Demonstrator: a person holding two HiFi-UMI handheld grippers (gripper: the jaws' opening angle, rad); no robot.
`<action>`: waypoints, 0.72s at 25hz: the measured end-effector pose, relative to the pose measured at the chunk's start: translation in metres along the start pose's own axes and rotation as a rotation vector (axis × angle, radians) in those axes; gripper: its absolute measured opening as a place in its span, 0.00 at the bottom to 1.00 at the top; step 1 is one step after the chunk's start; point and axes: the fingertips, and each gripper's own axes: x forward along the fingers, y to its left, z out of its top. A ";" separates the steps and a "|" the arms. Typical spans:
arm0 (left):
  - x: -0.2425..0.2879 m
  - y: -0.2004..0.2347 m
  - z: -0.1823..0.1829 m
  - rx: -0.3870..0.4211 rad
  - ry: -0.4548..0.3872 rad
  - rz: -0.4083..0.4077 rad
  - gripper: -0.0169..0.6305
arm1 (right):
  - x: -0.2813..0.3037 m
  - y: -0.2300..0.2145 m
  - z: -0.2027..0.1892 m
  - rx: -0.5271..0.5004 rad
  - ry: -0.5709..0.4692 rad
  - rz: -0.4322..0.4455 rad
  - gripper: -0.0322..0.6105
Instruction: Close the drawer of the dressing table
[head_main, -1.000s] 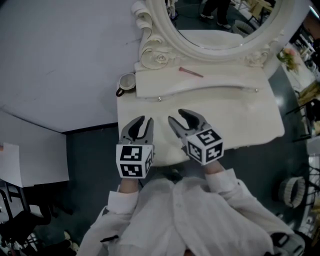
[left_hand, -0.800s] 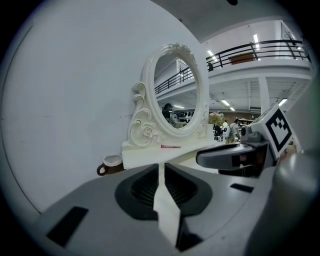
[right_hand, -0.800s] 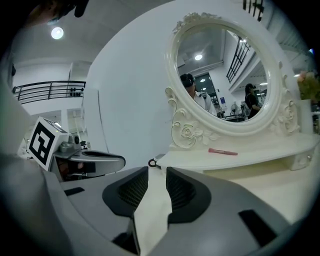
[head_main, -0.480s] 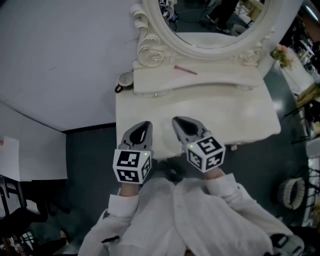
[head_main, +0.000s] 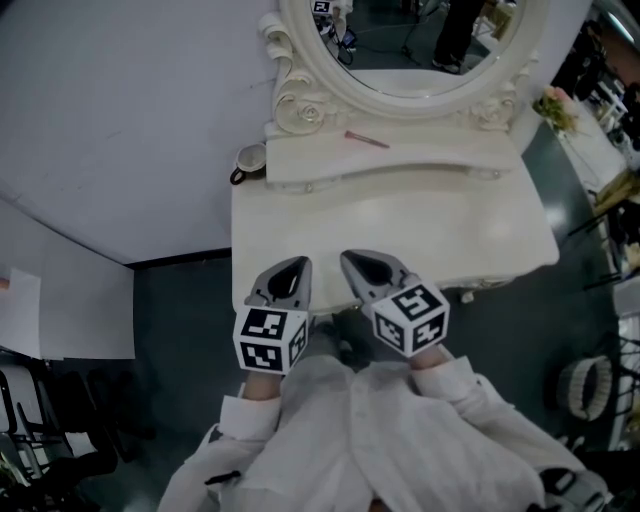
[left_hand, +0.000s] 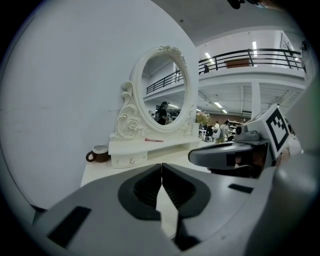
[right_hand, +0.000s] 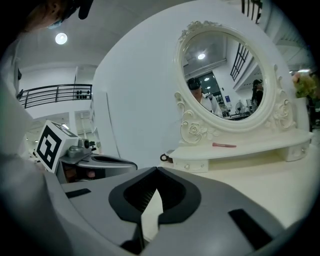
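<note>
Head view looks steeply down; gripper views share the dressing table.

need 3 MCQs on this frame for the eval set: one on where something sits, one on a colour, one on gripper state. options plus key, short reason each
1. Where is the mug?
A. on the dressing table, beside the left end of the raised shelf
B. on the floor
C. at the shelf's right end

2. What colour is the slim stick lying on the shelf?
A. blue
B. pinkish red
C. green

3. How do the left gripper and right gripper stand?
A. both wide open
B. left shut on the mug
C. both shut, empty

Key:
1 A: the head view shows it on the table top by the wall, just left of the shelf.
2 B: it reads pinkish red against the white shelf.
3 C: in each gripper view the jaws, which have just closed, meet at the tips with nothing between them.
</note>
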 end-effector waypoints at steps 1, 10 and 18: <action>0.000 -0.002 -0.002 0.001 0.007 -0.002 0.04 | -0.001 0.000 -0.002 0.000 0.005 0.000 0.06; 0.002 -0.011 -0.020 -0.010 0.057 -0.008 0.04 | -0.007 0.003 -0.017 0.026 0.031 0.026 0.06; 0.002 -0.015 -0.027 -0.022 0.076 -0.016 0.04 | -0.003 0.009 -0.025 0.083 0.049 0.064 0.06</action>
